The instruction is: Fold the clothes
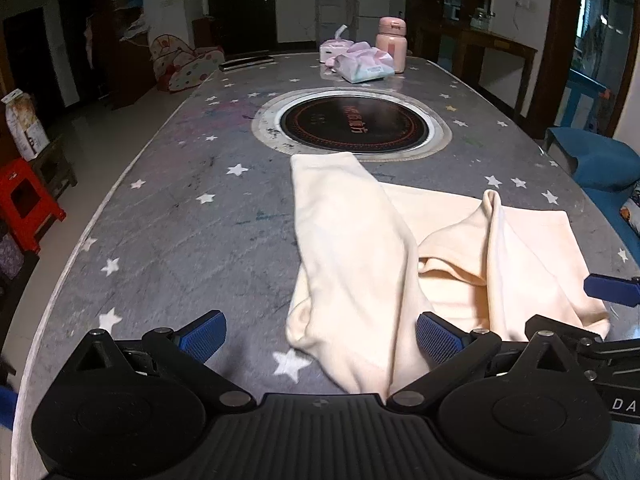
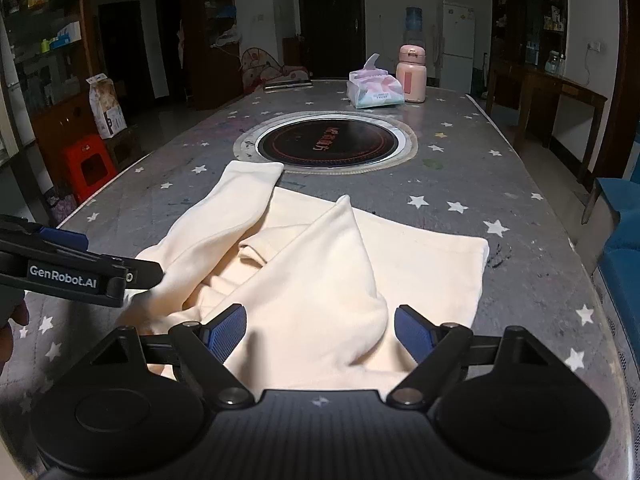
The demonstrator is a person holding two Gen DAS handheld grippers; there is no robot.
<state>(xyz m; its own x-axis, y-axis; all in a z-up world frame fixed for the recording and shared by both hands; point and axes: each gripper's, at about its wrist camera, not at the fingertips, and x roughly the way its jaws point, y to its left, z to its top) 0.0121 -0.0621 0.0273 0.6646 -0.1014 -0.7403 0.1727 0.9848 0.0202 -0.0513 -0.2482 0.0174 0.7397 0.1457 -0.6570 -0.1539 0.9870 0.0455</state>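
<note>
A cream long-sleeved garment (image 1: 360, 248) (image 2: 320, 272) lies on the grey star-patterned table (image 1: 180, 220), both sleeves laid over its body. My left gripper (image 1: 320, 338) is open over the near left corner of the garment; its right pad (image 1: 436, 338) is above cloth and its left pad above bare table. My right gripper (image 2: 320, 332) is open too, and a fold of the right sleeve lies between its pads without being pressed. The left gripper's side (image 2: 60, 264) shows at the right wrist view's left edge, touching the cloth's left side. One right finger (image 1: 612, 288) pokes in at the left wrist view's right edge.
A round black cooktop (image 1: 352, 124) is set into the table just beyond the garment. Tissue packs (image 1: 362, 62) and a pink bottle (image 1: 392, 44) stand at the far end. A red stool (image 1: 24, 200) is left of the table, a blue seat (image 1: 596, 160) on the right.
</note>
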